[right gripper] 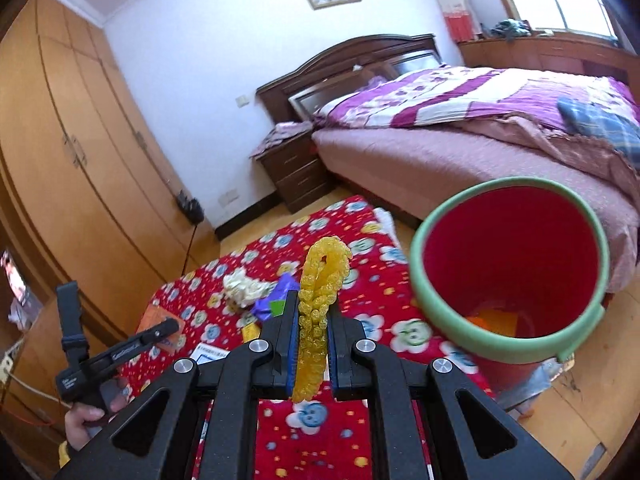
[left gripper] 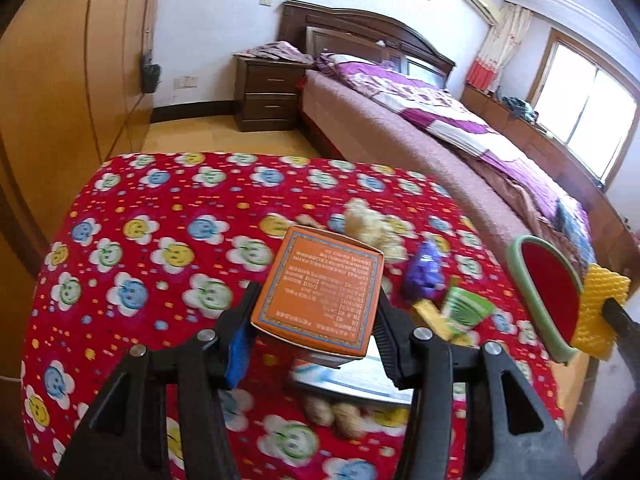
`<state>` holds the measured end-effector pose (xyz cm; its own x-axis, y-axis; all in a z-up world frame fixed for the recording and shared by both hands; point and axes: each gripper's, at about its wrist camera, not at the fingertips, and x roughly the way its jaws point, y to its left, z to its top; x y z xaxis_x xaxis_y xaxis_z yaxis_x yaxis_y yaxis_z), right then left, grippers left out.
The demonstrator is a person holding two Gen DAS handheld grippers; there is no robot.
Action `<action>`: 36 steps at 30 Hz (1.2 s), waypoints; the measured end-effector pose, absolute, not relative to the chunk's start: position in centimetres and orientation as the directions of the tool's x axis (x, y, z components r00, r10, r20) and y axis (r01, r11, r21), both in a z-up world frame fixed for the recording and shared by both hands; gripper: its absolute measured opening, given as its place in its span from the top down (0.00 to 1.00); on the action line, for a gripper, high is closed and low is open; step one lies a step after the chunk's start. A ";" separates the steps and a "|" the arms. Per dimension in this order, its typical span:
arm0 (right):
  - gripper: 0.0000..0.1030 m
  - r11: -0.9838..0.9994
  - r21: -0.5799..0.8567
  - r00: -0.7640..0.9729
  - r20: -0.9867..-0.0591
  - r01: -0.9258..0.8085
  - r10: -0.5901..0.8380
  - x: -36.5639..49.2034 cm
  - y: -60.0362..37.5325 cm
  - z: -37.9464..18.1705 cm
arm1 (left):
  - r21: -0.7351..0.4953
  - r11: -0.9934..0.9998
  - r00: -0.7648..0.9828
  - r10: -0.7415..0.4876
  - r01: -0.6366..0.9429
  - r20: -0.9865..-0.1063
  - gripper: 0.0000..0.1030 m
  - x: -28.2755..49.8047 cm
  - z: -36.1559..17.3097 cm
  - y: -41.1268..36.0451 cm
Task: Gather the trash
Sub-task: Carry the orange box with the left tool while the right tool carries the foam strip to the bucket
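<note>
In the left wrist view my left gripper (left gripper: 318,300) is shut on an orange printed box (left gripper: 320,280), held above the red flowered tablecloth (left gripper: 160,240). My right gripper (right gripper: 316,304) is shut on a yellow foam net (right gripper: 324,272), held left of a red bin with a green rim (right gripper: 416,264). Orange and yellow scraps lie at the bin's bottom. The bin (left gripper: 520,264) and the net (left gripper: 600,304) also show at the right edge of the left wrist view. On the cloth lie a crumpled tissue (left gripper: 372,228), a purple wrapper (left gripper: 424,272), a green packet (left gripper: 466,308) and peanuts (left gripper: 340,416).
A white printed paper (left gripper: 360,376) lies under the held box. A bed (right gripper: 460,152) stands behind the bin, a dark nightstand (right gripper: 296,172) beside it, and a wooden wardrobe (right gripper: 80,140) fills the left wall. A hand (right gripper: 86,420) grips the left tool.
</note>
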<state>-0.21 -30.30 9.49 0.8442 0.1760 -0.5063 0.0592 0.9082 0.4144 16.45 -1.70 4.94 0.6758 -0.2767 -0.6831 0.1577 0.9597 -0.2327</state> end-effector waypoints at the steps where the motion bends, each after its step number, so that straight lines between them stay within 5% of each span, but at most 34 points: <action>1: 0.89 0.906 0.417 0.846 -0.506 0.068 0.169 -0.4 -30.8 9.5 | -0.236 0.957 0.673 -0.286 0.168 -0.682 0.48 16.2 5.2 -2.1; 36: 0.88 0.797 0.505 0.862 -0.506 0.331 -0.037 -4.9 -44.7 5.7 | -0.170 0.780 0.481 -0.525 0.603 -0.702 0.48 13.8 6.7 -27.1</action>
<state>-4.94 -44.69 5.74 0.8615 -0.0368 -0.5064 0.3310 0.7970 0.5052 13.83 -27.15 6.75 0.4809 -0.5248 -0.7024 0.6027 0.7797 -0.1699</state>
